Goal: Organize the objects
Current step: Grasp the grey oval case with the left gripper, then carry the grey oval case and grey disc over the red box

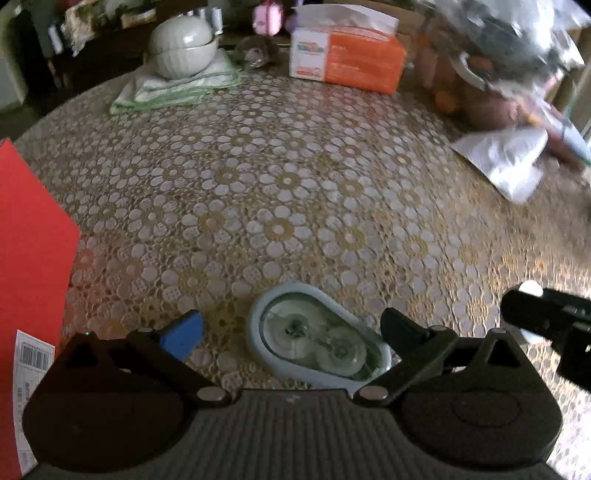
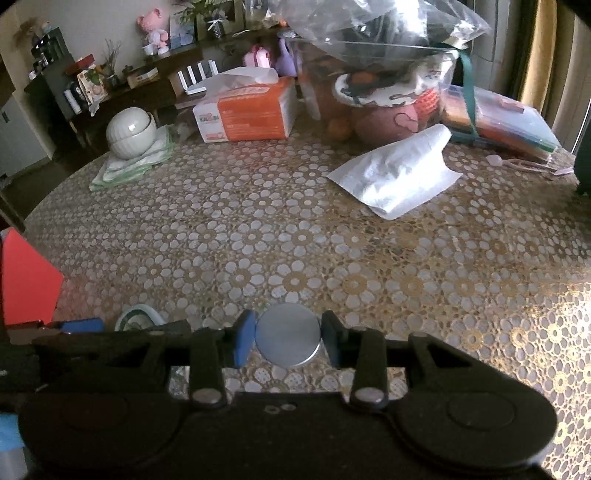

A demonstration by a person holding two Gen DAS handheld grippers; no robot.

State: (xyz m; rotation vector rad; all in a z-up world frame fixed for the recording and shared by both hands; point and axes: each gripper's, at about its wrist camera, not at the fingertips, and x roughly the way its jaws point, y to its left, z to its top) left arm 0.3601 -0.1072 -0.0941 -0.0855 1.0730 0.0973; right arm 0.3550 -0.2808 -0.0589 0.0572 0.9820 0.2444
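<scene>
A pale blue correction tape dispenser (image 1: 317, 339) lies flat on the lace-patterned table (image 1: 280, 177), between the fingers of my left gripper (image 1: 291, 323). That gripper is open, and its blue pad (image 1: 184, 332) stands clear of the dispenser. My right gripper (image 2: 288, 338) is shut on a round silver tin (image 2: 288, 339), with one pad on each side of it, just above the tablecloth. The right gripper (image 1: 546, 317) also pokes into the left wrist view at the right edge. The dispenser (image 2: 136, 319) shows partly at the lower left of the right wrist view.
A red folder (image 1: 29, 240) with a barcode label lies at the left. At the back are stacked white bowls (image 2: 129, 133) on a green cloth, an orange tissue box (image 2: 247, 114), a white bag (image 2: 399, 173), and a clear plastic bag (image 2: 376, 33) over a heap of items.
</scene>
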